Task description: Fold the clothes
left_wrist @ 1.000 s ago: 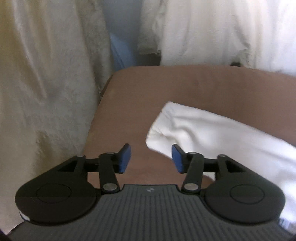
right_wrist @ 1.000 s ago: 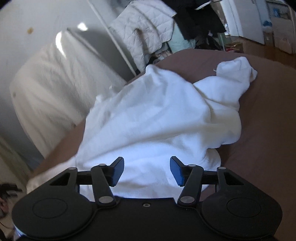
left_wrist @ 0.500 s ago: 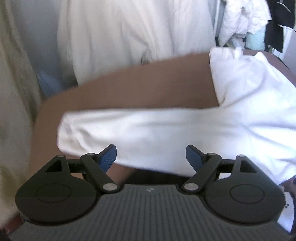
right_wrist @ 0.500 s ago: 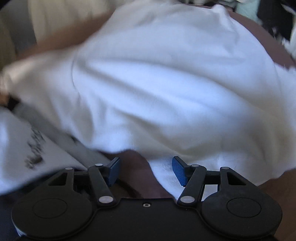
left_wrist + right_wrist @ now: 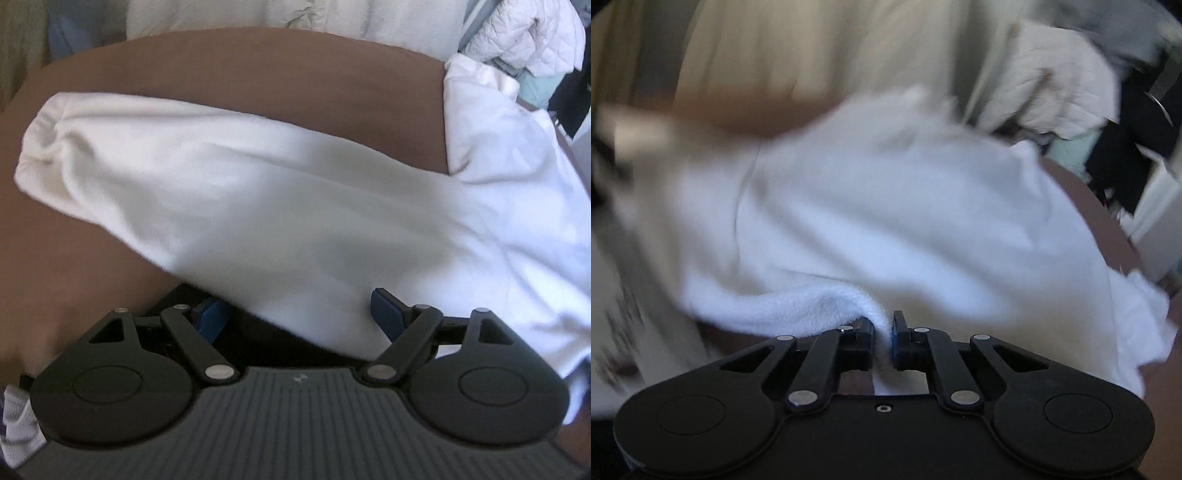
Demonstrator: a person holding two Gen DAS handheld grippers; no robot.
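Observation:
A white fleece sweatshirt (image 5: 280, 206) lies on a brown surface (image 5: 258, 70), one sleeve stretched out to the left with its cuff (image 5: 44, 147) at the far left. My left gripper (image 5: 299, 317) is open wide, its blue pads on either side of the sleeve's near edge. In the right wrist view, the same sweatshirt (image 5: 886, 221) fills the middle, blurred by motion. My right gripper (image 5: 883, 336) is shut on a fold of its near hem.
Cream curtains (image 5: 775, 48) hang behind the brown surface. A quilted white jacket (image 5: 524, 33) and dark clothes (image 5: 1126, 122) hang at the far right. A white printed cloth (image 5: 617, 332) shows at the left edge of the right wrist view.
My right gripper has closed on the sweatshirt's hem; it was open before. My left gripper has opened wider and come closer to the sleeve. Both views swung across the garment.

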